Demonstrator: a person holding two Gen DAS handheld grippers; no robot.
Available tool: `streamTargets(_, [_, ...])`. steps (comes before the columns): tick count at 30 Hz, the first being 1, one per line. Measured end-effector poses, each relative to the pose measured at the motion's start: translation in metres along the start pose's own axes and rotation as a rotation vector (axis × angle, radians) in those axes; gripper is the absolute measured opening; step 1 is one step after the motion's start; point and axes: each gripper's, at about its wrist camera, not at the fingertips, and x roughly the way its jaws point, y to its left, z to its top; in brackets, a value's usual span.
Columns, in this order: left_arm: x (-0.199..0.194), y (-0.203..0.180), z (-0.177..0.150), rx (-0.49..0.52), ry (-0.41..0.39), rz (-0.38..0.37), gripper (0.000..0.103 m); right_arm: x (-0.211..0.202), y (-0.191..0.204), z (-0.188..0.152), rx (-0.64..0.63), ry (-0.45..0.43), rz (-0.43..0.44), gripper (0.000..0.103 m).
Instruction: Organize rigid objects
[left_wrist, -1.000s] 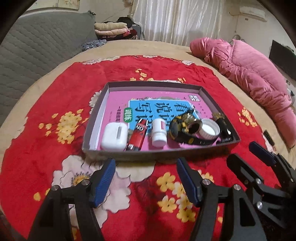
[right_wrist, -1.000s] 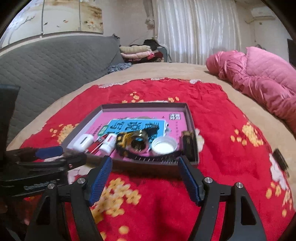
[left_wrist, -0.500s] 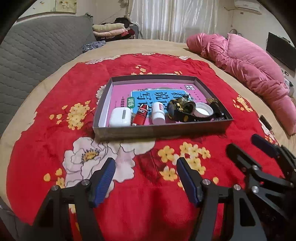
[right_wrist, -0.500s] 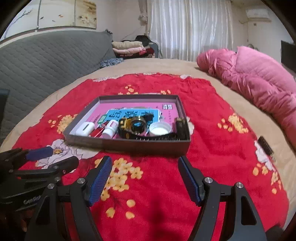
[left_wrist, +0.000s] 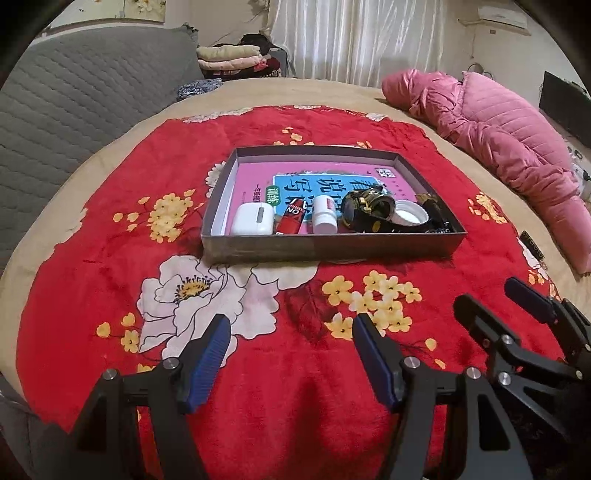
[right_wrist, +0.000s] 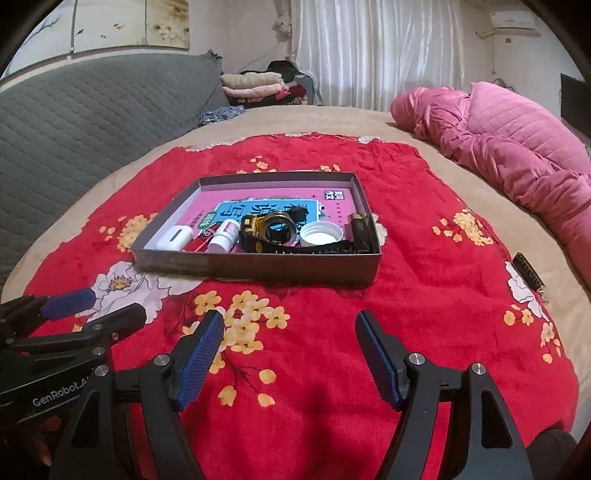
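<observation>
Red floral blanket (left_wrist: 110, 295) covered the bed and carried everything of interest. Grey cardboard tray (left_wrist: 332, 249) lay on it, straight ahead of both tools and well apart from them, long axis running across the view, its near wall facing the tongs. Pink book (left_wrist: 251, 177) lined the tray floor. Along the near wall, in a row from left to right: white earbud case (left_wrist: 252, 220), red lighter (left_wrist: 291, 219), small white bottle (left_wrist: 325, 215), camouflage wristwatch (left_wrist: 365, 206), white jar lid (right_wrist: 320, 234), and a dark object at the right end, too small to identify.

Left gripper (left_wrist: 290, 354) was released, jaws wide, nothing between them, pointing at the case-and-lighter end of the row. Right gripper (right_wrist: 289, 350) was likewise spread and empty, aimed at the watch-and-lid end. Judgement: each hand was nearer its own half of the row, neither clearly closer to the tray overall. One small dark tag-like object (right_wrist: 530, 275) lay outside the tray on the blanket's right edge, nearer the right hand; identity uncertain. Judgement: the sorting looked nearly finished.
</observation>
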Motion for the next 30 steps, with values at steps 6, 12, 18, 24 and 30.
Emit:
streamTargets(6, [0.007, 0.003, -0.003, -0.008, 0.021, -0.002, 0.068, 0.002, -0.002, -0.001, 0.009, 0.006, 0.005, 0.075])
streamTargets(12, [0.015, 0.006, -0.004, -0.016, 0.036, -0.004, 0.068, 0.007, -0.001, -0.003, -0.002, 0.015, 0.008, 0.075])
streamTargets(18, [0.02, 0.01, -0.005, -0.025, 0.045, 0.0, 0.068, 0.014, 0.0, -0.006, 0.006, 0.024, 0.026, 0.075])
streamTargets(24, [0.023, 0.011, -0.006, -0.035, 0.047, 0.001, 0.068, 0.02, -0.002, -0.008, 0.01, 0.039, 0.031, 0.075])
streamTargets(30, [0.027, 0.012, -0.007, -0.032, 0.055, 0.009, 0.068, 0.024, -0.001, -0.01, -0.001, 0.048, 0.033, 0.075])
